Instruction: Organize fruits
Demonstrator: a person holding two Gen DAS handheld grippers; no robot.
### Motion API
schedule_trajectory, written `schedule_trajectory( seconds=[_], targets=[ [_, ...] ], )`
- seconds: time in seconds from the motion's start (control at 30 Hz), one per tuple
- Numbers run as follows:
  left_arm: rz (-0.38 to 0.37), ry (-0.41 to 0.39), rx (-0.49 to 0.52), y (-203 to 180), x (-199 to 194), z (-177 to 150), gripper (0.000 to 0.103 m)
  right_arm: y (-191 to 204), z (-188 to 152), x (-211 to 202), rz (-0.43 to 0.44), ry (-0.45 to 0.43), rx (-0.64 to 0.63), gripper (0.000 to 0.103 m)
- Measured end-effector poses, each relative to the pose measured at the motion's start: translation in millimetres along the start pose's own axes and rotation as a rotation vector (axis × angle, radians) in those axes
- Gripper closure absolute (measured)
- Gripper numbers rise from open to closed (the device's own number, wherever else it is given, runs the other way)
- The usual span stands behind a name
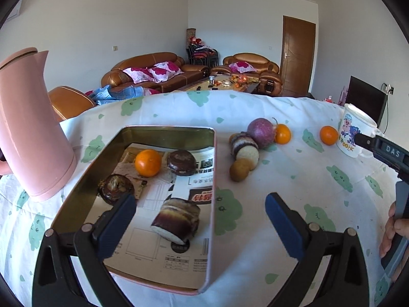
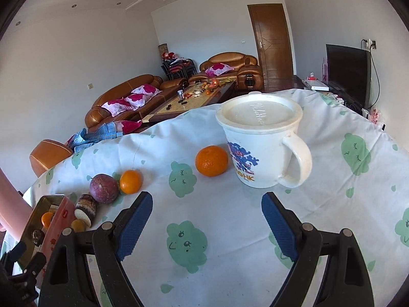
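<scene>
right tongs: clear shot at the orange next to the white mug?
Probably yes. The right tongs stand open and empty, and only bare tablecloth lies between them and the orange. The mug sits close beside it, so the far finger has little room.

Both wrist views face downward, sharing tablecloth (image 1: pixel 255 107).

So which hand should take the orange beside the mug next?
Right, probably. The right gripper is open and empty, pointing toward the orange next to the mug. The left gripper hovers over the tin, far from that orange.
</scene>
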State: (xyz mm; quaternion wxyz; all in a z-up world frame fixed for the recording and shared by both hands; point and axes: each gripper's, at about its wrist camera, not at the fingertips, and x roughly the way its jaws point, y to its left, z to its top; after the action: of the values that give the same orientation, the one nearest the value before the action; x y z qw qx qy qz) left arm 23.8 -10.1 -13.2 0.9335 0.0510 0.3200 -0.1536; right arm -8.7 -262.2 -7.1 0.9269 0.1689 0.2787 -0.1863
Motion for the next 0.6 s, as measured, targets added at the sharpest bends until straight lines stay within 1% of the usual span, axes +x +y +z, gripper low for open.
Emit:
schedule_trajectory(
  seconds=[0.1, 0.2, 0.27, 0.3, 0.4, 0.47, 0.6],
  targets=[
    [-0.021, 0.023, -0.023, -10, 4, 6, 0.0, 3, 9, 29, -0.002, 0.07, 0.018, 0.015],
    [-0.031, 0.036, -0.045, -19, 10, 14, 0.0, 2, 13, 53, -0.039, 0.115, 0.047, 0.015],
    [-0.022, 0.03, -0.034, -27, 13, 21, 0.0, -1, 16, 64, -0.09, 0.125, 0.064, 0.015],
    [-0.018, 0.02, -0.024, -31, 14, 24, 0.0, -2, 18, 68, -0.097, 0.128, 0.073, 0.015],
    [-0.002, -0.008, 0.012, -44, 17, 32, 0.0, 1, 21, 82, -0.077, 0.17, 0.097, 0.015],
    [0.009, -0.016, 0.026, -49, 20, 36, 0.0, 5, 23, 88, -0.084, 0.181, 0.093, 0.015],
    [-0.003, 0.002, 0.008, -50, 29, 40, 0.0, 8, 29, 100, -0.096, 0.192, 0.118, 0.015]
  ],
)
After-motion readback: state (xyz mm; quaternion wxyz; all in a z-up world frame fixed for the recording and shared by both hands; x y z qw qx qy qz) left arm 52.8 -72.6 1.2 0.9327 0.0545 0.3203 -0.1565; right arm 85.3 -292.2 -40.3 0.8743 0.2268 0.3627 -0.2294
